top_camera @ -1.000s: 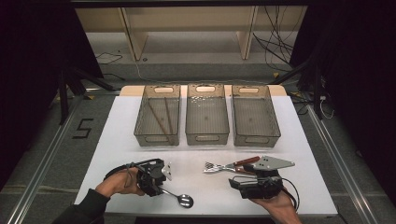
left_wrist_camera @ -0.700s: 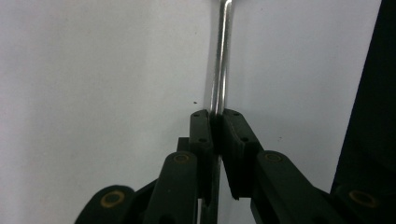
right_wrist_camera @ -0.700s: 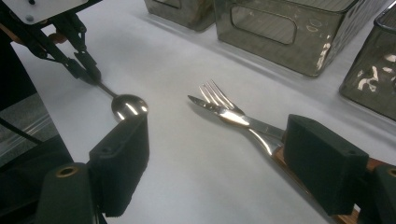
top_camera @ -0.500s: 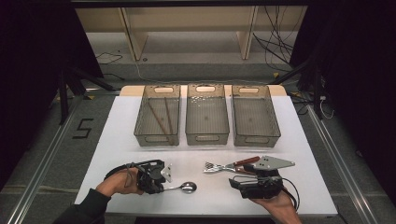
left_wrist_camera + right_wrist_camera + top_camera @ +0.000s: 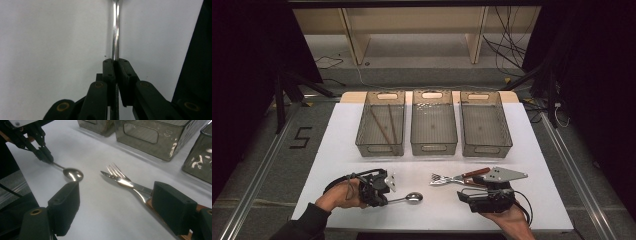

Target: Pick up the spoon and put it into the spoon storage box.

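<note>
A metal spoon [image 5: 414,197] lies on the white table [image 5: 337,145] near its front edge, bowl to the right. My left gripper [image 5: 384,201] is shut on its handle; the jaws have just been closing. In the left gripper view the pads [image 5: 124,71] of that gripper [image 5: 115,61] pinch the shiny handle [image 5: 115,30]. My right gripper [image 5: 467,195] rests open at the front right, pointing left. In its own view the right gripper [image 5: 117,202] stands wide, the fork [image 5: 117,173] and knife [image 5: 125,182] just ahead, the spoon [image 5: 73,174] and left gripper [image 5: 46,156] beyond.
Three smoky clear bins stand in a row at mid-table: the left bin [image 5: 362,142] holds two chopsticks [image 5: 384,125], then the middle bin [image 5: 433,148] and right bin [image 5: 487,149]. The fork [image 5: 439,178] and wooden-handled knife [image 5: 472,174] lie crossed beside the right gripper.
The left jaws have closed on the spoon handle. The spoon has swung from slanting toward the front edge to lying level, bowl pointing right. The right hand has kept still.
</note>
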{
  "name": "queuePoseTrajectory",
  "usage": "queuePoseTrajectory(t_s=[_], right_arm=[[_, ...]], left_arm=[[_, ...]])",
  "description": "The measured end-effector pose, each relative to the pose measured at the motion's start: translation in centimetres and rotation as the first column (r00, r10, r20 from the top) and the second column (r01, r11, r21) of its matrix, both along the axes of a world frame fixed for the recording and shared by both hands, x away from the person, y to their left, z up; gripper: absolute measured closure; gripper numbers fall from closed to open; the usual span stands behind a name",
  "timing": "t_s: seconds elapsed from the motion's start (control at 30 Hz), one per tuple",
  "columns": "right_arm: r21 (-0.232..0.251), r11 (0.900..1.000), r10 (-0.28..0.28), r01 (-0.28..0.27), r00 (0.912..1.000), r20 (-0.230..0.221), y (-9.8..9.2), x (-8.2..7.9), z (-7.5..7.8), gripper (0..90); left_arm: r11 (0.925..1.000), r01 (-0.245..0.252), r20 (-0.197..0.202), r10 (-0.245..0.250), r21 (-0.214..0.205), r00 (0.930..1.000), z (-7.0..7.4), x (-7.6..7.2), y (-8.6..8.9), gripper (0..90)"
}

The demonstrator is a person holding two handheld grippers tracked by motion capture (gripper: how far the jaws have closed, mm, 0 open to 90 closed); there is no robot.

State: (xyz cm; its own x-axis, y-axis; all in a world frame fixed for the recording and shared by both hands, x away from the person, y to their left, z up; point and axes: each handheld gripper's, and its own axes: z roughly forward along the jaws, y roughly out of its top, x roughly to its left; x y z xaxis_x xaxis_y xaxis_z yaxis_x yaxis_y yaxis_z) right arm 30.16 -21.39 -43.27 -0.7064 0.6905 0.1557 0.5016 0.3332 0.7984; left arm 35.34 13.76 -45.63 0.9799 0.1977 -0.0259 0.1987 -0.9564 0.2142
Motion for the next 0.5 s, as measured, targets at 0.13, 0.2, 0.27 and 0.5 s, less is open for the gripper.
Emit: queuePoseTrajectory(t_s=[0.13, 0.2, 0.27, 0.5], right_arm=[[0.0, 1.0, 0.0, 0.0, 1.0, 0.0, -0.01, 0.01, 0.01, 23.5], [0.0, 1.0, 0.0, 0.0, 1.0, 0.0, -0.02, 0.01, 0.01, 23.5], [0.0, 1.0, -0.001, 0.001, 1.0, 0.0, -0.02, 0.02, 0.01, 23.5], [-0.001, 1.0, 0.0, 0.0, 1.0, 0.0, -0.01, 0.01, 0.01, 23.5]], left_arm=[[0.9991, -0.042, -0.003, 0.042, 0.002, 0.9991, 0.23, 0.42, 0.1, 84.0], [0.9982, -0.06, -0.002, 0.06, -0.001, 0.9982, 0.32, 0.51, 0.15, 84.0], [0.997, -0.077, -0.001, 0.077, -0.008, 0.997, 0.38, 0.57, 0.21, 84.0], [0.9943, -0.106, -0.005, 0.106, -0.013, 0.9944, 0.49, 0.81, 0.39, 84.2]])
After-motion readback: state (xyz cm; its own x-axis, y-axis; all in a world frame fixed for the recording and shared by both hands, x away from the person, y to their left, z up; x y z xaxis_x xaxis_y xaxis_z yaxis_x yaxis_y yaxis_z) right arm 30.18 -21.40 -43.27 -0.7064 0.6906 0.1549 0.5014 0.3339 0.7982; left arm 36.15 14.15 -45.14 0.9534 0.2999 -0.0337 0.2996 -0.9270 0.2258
